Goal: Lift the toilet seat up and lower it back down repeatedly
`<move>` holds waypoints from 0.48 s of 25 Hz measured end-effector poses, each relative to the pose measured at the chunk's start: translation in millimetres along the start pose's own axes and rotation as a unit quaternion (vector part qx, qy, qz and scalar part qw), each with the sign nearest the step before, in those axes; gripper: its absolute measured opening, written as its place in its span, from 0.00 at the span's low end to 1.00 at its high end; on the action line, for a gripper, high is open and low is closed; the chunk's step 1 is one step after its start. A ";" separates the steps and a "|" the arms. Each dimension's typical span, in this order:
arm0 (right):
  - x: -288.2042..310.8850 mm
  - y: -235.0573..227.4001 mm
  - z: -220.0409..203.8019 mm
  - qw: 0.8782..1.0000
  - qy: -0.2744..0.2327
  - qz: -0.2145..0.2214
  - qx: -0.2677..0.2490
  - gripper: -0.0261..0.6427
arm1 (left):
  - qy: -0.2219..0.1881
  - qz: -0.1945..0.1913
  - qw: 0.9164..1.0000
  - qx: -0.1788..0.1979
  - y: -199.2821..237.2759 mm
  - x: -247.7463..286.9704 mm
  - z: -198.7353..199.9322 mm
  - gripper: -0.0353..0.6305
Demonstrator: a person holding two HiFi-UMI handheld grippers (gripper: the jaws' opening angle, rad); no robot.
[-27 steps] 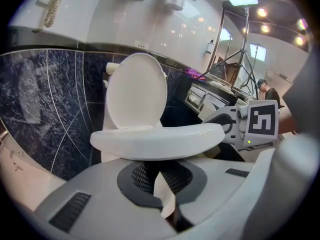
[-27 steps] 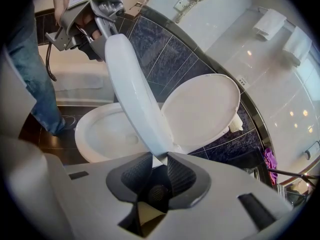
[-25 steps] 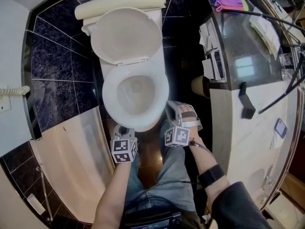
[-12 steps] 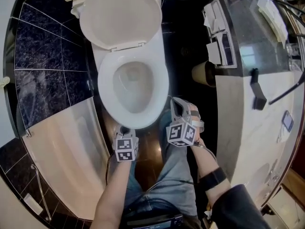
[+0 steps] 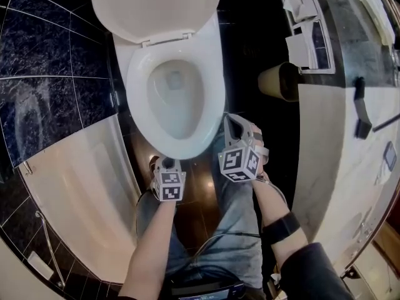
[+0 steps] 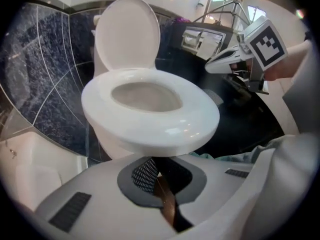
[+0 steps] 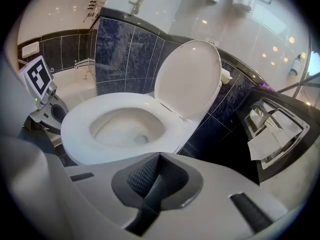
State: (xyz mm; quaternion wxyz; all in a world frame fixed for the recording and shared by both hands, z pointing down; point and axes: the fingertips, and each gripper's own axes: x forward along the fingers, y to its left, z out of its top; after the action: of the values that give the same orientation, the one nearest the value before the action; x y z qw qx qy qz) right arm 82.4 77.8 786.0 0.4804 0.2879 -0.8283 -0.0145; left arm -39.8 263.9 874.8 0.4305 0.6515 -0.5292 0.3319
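Observation:
The white toilet seat (image 5: 139, 95) lies flat on the bowl, and the lid (image 5: 156, 8) stands raised against the cistern. My left gripper (image 5: 164, 163) hangs just in front of and below the seat's front edge (image 6: 150, 129), not touching it. Its jaws (image 6: 157, 173) look shut with nothing in them. My right gripper (image 5: 232, 122) is beside the seat's front right, also clear of it, and its jaws (image 7: 159, 176) are shut and empty. The right gripper view takes in the seat (image 7: 80, 131), the lid (image 7: 190, 76) and the left gripper (image 7: 52, 109).
A pale bathtub (image 5: 81, 186) curves along the left of the toilet. On the right stand a vanity counter (image 5: 337, 136) with a paper holder (image 5: 306, 30) and a round bin (image 5: 281, 80). The person's jeans-clad legs (image 5: 240, 230) are below the grippers.
Both grippers have sunk lower in front of the bowl, the left one more. The right gripper has rolled and its jaws have closed. The seat and lid have not moved.

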 end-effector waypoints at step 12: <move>-12.4 -1.6 24.1 1.000 -0.006 -0.002 0.022 0.06 | -0.018 0.005 1.000 -0.009 7.9 -34.1 19.2 0.05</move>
State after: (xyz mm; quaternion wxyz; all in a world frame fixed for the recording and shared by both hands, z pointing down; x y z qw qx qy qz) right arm 68.4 76.4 762.8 0.4687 0.3000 -0.8308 0.0011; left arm -55.4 259.6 838.3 0.4253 0.6510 -0.5431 0.3168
